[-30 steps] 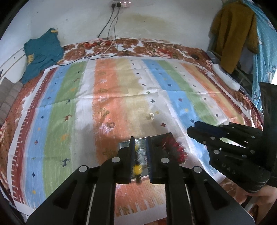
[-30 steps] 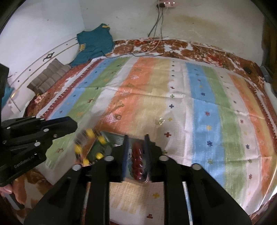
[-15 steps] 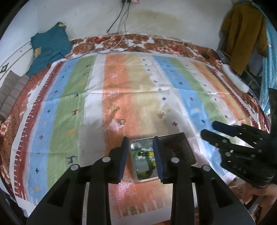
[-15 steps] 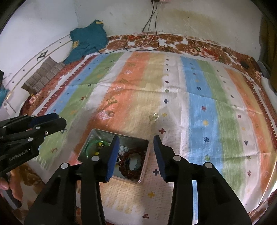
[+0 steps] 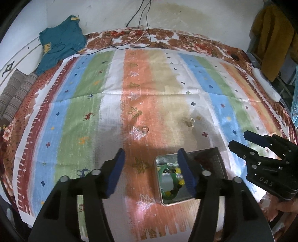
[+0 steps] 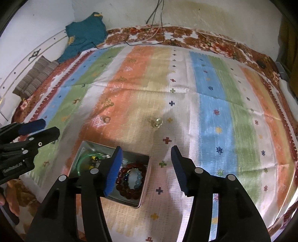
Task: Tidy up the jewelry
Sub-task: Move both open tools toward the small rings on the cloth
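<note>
On the bed's striped cloth (image 5: pixel 83 96), my left hand-held gripper (image 5: pixel 150 167) and right hand-held gripper (image 6: pixel 147 165) have just been opening, nothing between them, bracelets (image 6: pixel 130 178) in the tin (image 6: pixel 143 193), so next come the two loose rings (image 6: pixel 158 122).

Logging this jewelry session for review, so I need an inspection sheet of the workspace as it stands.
Surface: striped mat over a floral bedsheet.
Job's things: metal tin holding a green bangle and dark red bead bracelet; two small rings, one on orange, one on beige.
Clutter: teal garment, striped cushions.
Grippers: left gripper and right gripper open, jaws just opening, nothing held.
Cables: wires down the wall onto the bed.
Surroundings: stained white wall, mustard garment hanging.
</note>
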`<action>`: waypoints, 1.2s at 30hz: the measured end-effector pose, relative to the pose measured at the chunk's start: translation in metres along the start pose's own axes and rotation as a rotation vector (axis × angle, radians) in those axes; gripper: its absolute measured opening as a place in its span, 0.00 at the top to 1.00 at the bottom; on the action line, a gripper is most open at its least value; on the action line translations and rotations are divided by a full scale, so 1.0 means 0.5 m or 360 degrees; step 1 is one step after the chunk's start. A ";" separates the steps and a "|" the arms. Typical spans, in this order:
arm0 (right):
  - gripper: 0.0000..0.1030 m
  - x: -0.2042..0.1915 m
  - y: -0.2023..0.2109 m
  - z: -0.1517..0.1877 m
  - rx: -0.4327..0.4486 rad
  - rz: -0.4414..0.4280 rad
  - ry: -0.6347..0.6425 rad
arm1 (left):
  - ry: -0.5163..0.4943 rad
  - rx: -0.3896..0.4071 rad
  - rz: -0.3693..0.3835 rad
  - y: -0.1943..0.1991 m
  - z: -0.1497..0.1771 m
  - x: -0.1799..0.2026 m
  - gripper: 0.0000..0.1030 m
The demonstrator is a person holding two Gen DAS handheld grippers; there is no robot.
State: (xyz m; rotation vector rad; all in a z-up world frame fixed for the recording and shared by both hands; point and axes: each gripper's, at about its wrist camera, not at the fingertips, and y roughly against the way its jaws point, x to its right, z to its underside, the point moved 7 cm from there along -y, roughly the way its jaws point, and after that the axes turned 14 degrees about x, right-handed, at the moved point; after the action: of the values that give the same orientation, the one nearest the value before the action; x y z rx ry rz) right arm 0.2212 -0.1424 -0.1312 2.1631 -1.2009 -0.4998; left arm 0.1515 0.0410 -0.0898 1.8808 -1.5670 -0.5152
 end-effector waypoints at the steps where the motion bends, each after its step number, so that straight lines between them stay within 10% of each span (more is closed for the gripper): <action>1: 0.46 0.003 -0.005 0.000 -0.0012 0.0009 -0.0006 | -0.0003 0.0000 -0.0007 -0.003 -0.002 -0.001 0.40; 36: 0.40 0.030 -0.151 -0.016 -0.0244 0.0059 -0.0063 | -0.0070 -0.0243 -0.0062 -0.157 -0.013 -0.014 0.35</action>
State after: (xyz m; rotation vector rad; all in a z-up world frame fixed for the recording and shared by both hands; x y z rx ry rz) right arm 0.2812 -0.1221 -0.1761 2.0067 -1.1820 -0.6008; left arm 0.2111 0.0568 -0.1391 1.7981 -1.4775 -0.6787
